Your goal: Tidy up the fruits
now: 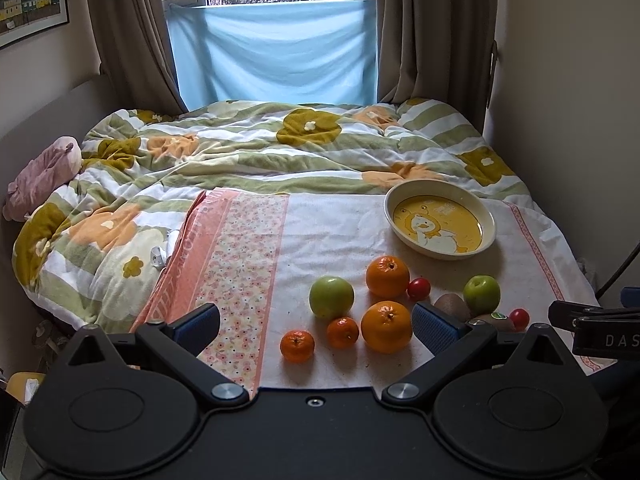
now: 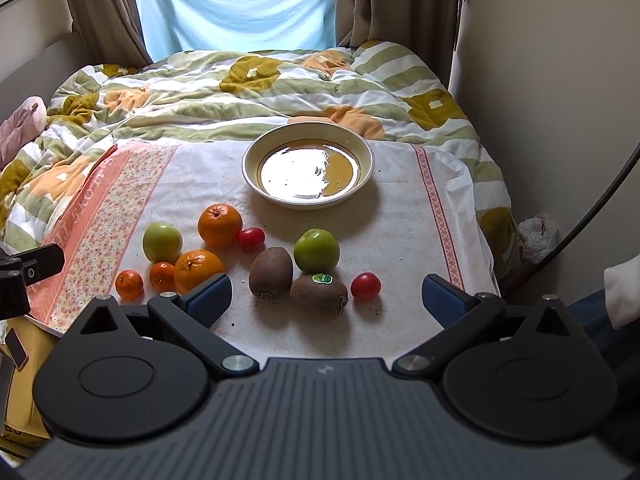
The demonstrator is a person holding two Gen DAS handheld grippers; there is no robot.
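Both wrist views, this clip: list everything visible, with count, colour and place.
Oranges: 2, orange, left cluster on the cloth.
Mandarins: 2, small, orange, front left.
Apples: 2, green, one left, one right.
Kiwis: 2, brown, front middle; one stickered.
Tomatoes: 2, red, small, among the fruit.
Bowl: 1, cream with yellow base, empty, behind the fruit.
Cloth: 1, white with pink borders, on the bed.
Duvet: 1, green-striped, floral.
Curtains: brown, flanking the window.
Left claw: open, empty.
Right claw: open, empty.
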